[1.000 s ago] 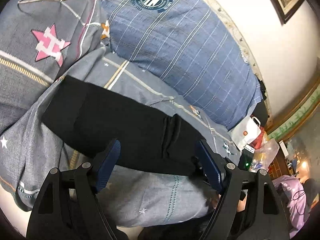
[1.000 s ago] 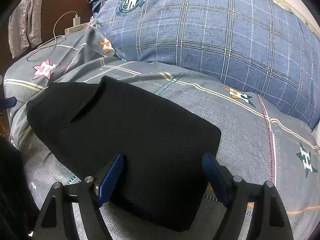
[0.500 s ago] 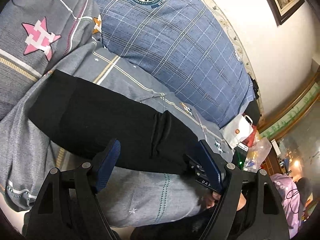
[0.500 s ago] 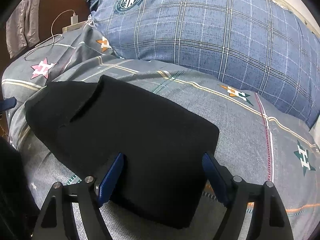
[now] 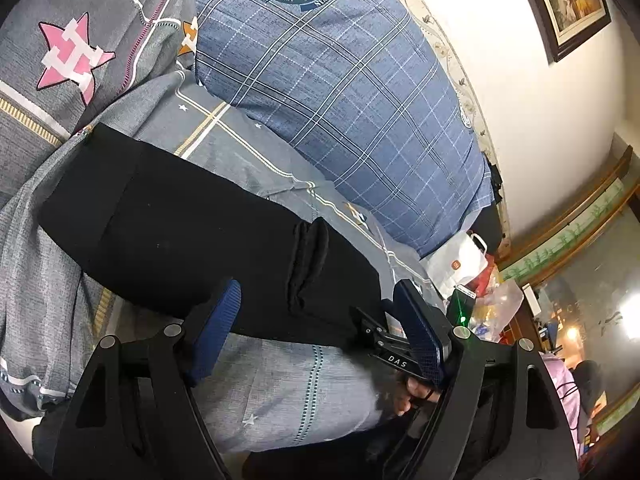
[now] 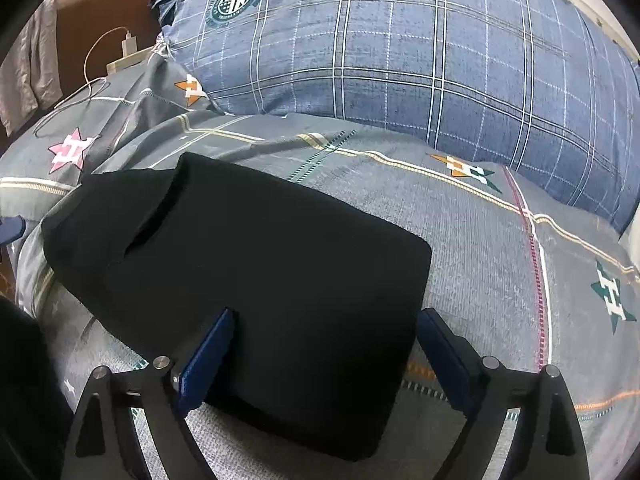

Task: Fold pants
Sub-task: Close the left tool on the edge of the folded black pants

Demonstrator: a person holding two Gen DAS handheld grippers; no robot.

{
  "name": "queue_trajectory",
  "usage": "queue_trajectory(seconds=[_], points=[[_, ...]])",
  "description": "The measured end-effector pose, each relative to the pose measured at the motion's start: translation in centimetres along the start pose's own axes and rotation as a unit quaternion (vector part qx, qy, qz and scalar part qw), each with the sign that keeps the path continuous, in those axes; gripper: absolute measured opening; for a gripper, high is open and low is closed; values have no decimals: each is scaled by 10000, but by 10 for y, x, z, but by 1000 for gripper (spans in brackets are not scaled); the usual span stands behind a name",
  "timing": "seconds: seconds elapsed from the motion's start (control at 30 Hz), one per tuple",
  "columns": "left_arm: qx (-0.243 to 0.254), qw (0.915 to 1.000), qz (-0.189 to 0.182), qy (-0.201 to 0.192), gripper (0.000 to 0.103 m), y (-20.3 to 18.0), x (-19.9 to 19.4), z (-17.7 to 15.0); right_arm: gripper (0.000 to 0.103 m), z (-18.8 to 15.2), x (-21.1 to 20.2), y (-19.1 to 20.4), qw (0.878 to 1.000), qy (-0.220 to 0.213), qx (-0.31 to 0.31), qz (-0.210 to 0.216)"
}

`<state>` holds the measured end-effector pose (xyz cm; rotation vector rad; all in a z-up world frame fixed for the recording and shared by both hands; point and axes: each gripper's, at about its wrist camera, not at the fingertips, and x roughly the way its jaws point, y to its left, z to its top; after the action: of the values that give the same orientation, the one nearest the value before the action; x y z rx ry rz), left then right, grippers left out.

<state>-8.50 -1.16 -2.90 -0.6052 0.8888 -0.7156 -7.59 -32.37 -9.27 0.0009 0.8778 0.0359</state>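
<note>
— Judging by the compact black block, the folding looks nearly done: the pants (image 6: 248, 264) lie in the centre of the right wrist view as a thick rounded rectangle on the grey bedspread (image 6: 500, 264), with one layer stepped back toward the upper left.

— And the grippers?

— Both empty. The right gripper (image 6: 324, 344) straddles the near edge of the bundle, its jaws opening, blue pads clear of the cloth. The left gripper (image 5: 320, 324) stands wide apart at the bottom of its frame, over the bundle's near edge (nothing pinched there either).

— Next move?

— Probably one last fold or a smoothing press; it would call for closing on a whole edge, since the stacked layers could slide.

— Textures?

— The blue checked pillow (image 6: 420, 52) fills the top, plump and woven. The bedspread is coarse-weave, printed with stars. The pants are matte, soft, with a puckered seam (image 5: 308, 256) mid-frame in the left view.
</note>
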Motion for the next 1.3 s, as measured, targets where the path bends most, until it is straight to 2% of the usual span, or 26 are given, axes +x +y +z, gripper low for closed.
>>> queue_trajectory(seconds=[0.27,0.4,0.67,0.77,0.93,1.03,1.1,1.3], points=[[-84,9999,-26,-56,79,-2,-1,-1,91,0,0,0,10000,30,53,2],[-271,9989,-14,-382,79,-1,-20,2,91,1,0,-1,9999,80,113,-14],[-516,9918,481,-1068,79,23,-65,12,91,2,1,-2,9997,179,174,-32],[-834,9859,750,-1241,79,46,-82,12,91,2,0,-1,9996,209,160,-92],[-1832,9755,640,-1034,79,96,-86,8,91,1,-1,1,9997,177,100,-151],[-2387,9684,104,-720,79,118,-71,13,92,1,0,-1,9997,159,146,-86],[-2606,9635,-69,-613,79,126,-63,16,93,0,0,-2,9997,164,169,-73],[-3157,9483,202,-259,79,152,-33,21,93,1,0,-3,9997,150,152,-68]])
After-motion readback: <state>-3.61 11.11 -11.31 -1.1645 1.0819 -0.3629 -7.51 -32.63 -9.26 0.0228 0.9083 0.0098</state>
